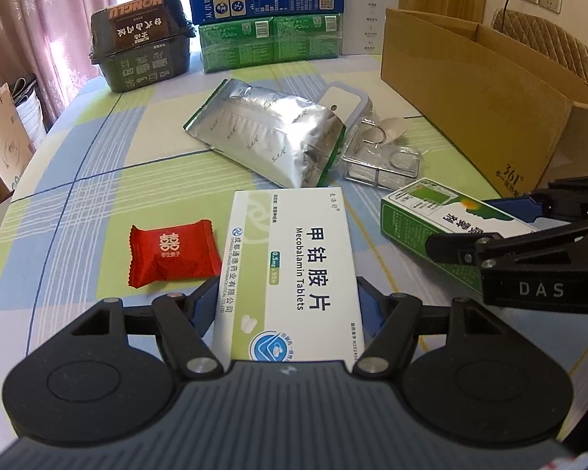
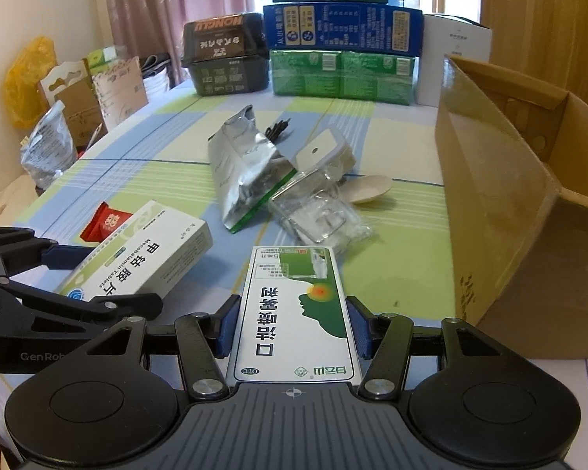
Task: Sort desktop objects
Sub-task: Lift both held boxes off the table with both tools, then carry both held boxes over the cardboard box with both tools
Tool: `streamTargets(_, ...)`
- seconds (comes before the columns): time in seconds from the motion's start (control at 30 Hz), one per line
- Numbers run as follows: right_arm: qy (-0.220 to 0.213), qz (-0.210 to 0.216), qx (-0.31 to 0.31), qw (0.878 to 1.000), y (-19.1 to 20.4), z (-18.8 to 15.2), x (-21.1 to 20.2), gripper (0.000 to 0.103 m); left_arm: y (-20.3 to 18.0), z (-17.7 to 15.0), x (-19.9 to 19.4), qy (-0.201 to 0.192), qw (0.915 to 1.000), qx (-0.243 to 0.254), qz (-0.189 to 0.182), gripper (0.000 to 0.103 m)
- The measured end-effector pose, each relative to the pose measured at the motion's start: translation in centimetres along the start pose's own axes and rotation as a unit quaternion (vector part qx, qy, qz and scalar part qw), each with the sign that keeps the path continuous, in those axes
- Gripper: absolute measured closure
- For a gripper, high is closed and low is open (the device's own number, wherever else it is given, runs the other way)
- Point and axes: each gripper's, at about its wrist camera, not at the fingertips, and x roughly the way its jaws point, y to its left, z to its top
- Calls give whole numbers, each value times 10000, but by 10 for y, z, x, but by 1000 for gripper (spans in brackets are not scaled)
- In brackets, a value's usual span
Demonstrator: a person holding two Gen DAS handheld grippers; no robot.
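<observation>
Left gripper (image 1: 290, 301) clamped on white Mecobalamin tablet box (image 1: 294, 266), pads pressing both long sides, box near front edge of table (image 1: 78, 164). Right gripper (image 2: 294, 329) clamped on green-and-white spray box (image 2: 298, 309), just beside tablet box. Red candy packet (image 1: 172, 254) lies left of tablet box. Silver foil pouch (image 1: 270, 133) and clear plastic packaging (image 1: 384, 160) mid-table. Open cardboard carton (image 1: 470, 90) along right edge.

White and green flat carton (image 1: 294, 270): "Mecobalamin Tablets", "0.5mg"
Dark lidded food tub (image 1: 141, 41), far edge of table: "HONGLU", upside down
Brown cardboard box (image 1: 486, 117), right edge: "361°"
Black gripper body (image 1: 541, 288): "DAS"
Green and white carton (image 2: 296, 313): "OTC"
</observation>
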Motion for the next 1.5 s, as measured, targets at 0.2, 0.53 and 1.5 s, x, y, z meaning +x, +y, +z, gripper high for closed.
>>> streamTargets(0.2,195,-6,4,9998,-1,-4,11,50,0,-2,2,66,10000,-13,-6,37)
streamTargets(0.53,263,-22,-28,9996,2,-4,23,43,3,-5,9,180,9998,-91,11,37)
streamTargets(1.5,-479,-111,10,9988,3,10,-42,50,-6,6,-28,3,9996,-271,47,37)
